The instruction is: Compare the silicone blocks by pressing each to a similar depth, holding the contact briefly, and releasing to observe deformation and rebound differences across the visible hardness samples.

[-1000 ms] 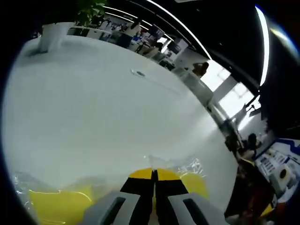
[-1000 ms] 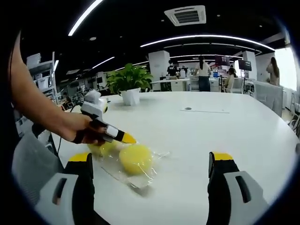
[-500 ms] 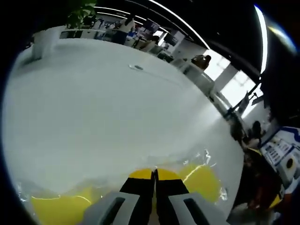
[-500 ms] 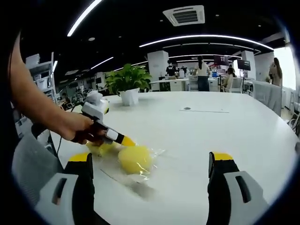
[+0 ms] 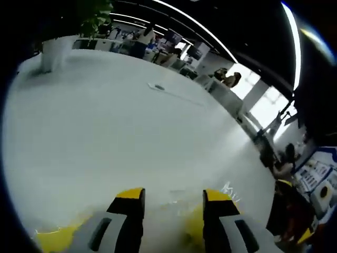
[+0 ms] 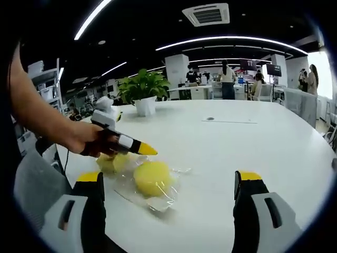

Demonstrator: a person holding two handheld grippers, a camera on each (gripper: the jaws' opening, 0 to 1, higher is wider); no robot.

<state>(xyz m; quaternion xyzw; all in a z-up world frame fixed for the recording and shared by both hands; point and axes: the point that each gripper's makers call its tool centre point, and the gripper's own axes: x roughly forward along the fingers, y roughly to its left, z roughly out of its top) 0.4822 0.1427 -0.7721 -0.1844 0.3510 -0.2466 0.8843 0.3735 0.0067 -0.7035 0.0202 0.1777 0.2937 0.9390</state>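
Observation:
Two yellow silicone blocks lie in clear plastic wrap on the white table. The round block sits nearest to me, and a paler block lies behind it to the left. A hand holds my left gripper just above and between the two blocks, touching neither. In the left gripper view its jaws stand open, with yellow silicone and crinkled wrap below them. My right gripper hangs wide open in front of the round block, with nothing between its jaws.
A potted plant stands at the table's far left. A small round port sits in the tabletop further back. People and desks fill the far room. A person's forearm reaches in from the left.
The left gripper's jaws were shut and have now opened. The left gripper has lifted slightly off the blocks. The right gripper has stayed put.

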